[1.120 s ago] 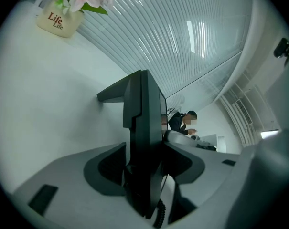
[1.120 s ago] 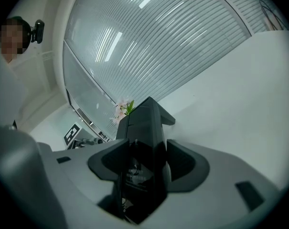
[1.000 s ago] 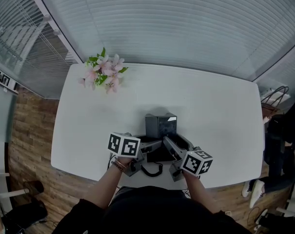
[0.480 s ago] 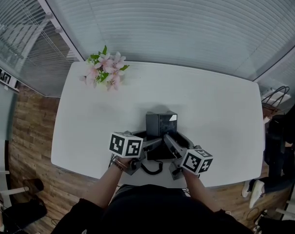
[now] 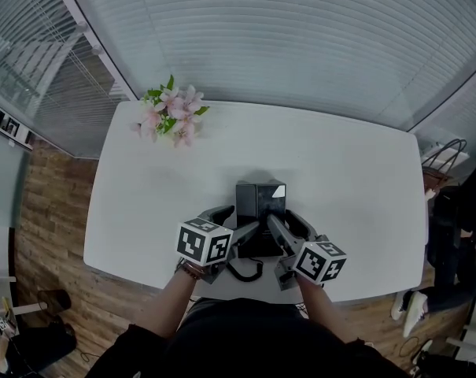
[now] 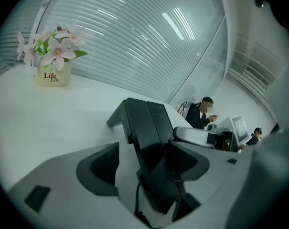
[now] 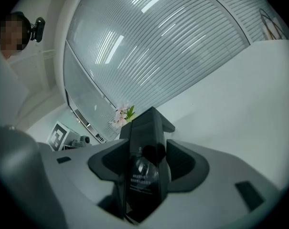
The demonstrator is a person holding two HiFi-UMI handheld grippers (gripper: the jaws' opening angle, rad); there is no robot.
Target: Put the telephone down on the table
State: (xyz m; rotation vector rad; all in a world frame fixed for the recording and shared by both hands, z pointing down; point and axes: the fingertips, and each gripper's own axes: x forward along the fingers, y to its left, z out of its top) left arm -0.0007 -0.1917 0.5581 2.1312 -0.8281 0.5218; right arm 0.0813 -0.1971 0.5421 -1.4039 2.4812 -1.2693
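Note:
The black telephone (image 5: 260, 205) stands on the white table (image 5: 348, 172) near its front edge, and its coiled cord (image 5: 245, 274) trails toward me. My left gripper (image 5: 233, 222) is at the phone's left. In the left gripper view the telephone (image 6: 143, 123) stands between the jaws of the left gripper (image 6: 144, 162). Those jaws have just been opening, and the left pad (image 6: 103, 163) now stands clear of the phone. My right gripper (image 5: 289, 228) holds the phone from the right. In the right gripper view the right gripper (image 7: 147, 164) has both pads pressed against the telephone (image 7: 146, 128).
A vase of pink flowers (image 5: 171, 113) stands at the table's far left corner. Window blinds run along the far side. Wooden floor (image 5: 49, 235) lies to the left, and a bag (image 5: 442, 160) sits off the right edge. A seated person (image 6: 200, 114) shows in the distance.
The left gripper has rolled and lifted a little, and its jaws have spread wider around the telephone. The right gripper and the telephone have stayed put.

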